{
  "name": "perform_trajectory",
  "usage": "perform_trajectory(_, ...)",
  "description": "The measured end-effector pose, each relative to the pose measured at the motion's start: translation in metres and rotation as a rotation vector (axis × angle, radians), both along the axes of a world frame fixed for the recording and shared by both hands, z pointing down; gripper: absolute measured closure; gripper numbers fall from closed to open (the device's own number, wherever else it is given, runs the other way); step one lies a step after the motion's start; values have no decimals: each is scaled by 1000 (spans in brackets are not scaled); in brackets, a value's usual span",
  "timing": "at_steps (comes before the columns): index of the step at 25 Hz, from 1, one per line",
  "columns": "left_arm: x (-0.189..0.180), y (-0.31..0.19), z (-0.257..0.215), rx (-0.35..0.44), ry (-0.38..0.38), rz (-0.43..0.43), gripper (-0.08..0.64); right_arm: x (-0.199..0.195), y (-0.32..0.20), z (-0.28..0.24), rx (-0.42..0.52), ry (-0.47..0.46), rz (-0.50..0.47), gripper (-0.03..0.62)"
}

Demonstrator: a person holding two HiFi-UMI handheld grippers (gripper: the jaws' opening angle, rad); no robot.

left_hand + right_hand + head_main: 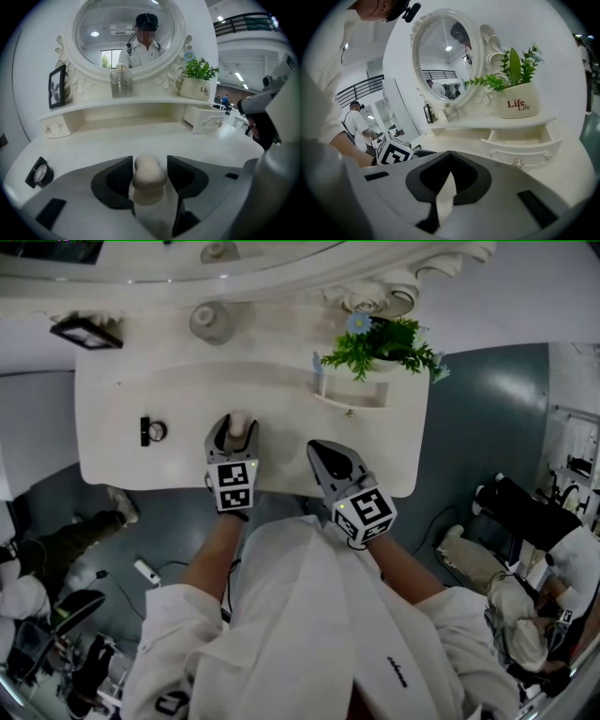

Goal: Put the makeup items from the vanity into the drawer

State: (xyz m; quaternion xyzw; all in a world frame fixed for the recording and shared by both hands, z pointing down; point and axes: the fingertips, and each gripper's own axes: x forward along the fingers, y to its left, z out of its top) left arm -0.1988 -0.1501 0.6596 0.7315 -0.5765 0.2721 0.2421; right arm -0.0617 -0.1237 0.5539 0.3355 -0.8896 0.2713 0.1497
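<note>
Left of the drawer [349,401], left gripper [236,425] fingers pinch a squashy, rounded sponge [149,176] that may squirt out; right gripper [449,157] fingers closed, empty.

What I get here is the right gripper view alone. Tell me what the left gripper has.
Observer: The left gripper has a beige makeup sponge standing upright between its jaws, which sit against both of its sides.
Operator: Now list whatever else lies loose on the vanity top.
Observer: One small black compact with a round face lies on the vanity top, off to the person's left of the sponge and apart from it.
</note>
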Motion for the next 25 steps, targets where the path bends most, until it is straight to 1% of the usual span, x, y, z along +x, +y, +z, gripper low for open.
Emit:
perform_trajectory(2,-4,-1,1,-8,-13,-15,346,0,1,0,-2,1,0,575)
perform_trajectory(6,-4,-2,3,-21,-33,-10,376,0,2,-1,1,1,1,575)
perform_trajectory(9,-5,-1,2,-28,-43,-26,396,3,2,-3,3,0,3,575)
perform_trajectory(12,2,-3,-6,-16,-58,-14,407,8,-1,-5,6,-2,18,575)
perform_trajectory(17,26,-18,-34,46,-41,10,411,21,-9,-12,18,-5,62,575)
perform_trajectory(22,62,-27,-58,77,10,46,413,39,-16,-19,33,-4,98,575)
perform_trajectory(25,84,-30,-66,88,26,80,413,51,-20,-23,44,2,119,575)
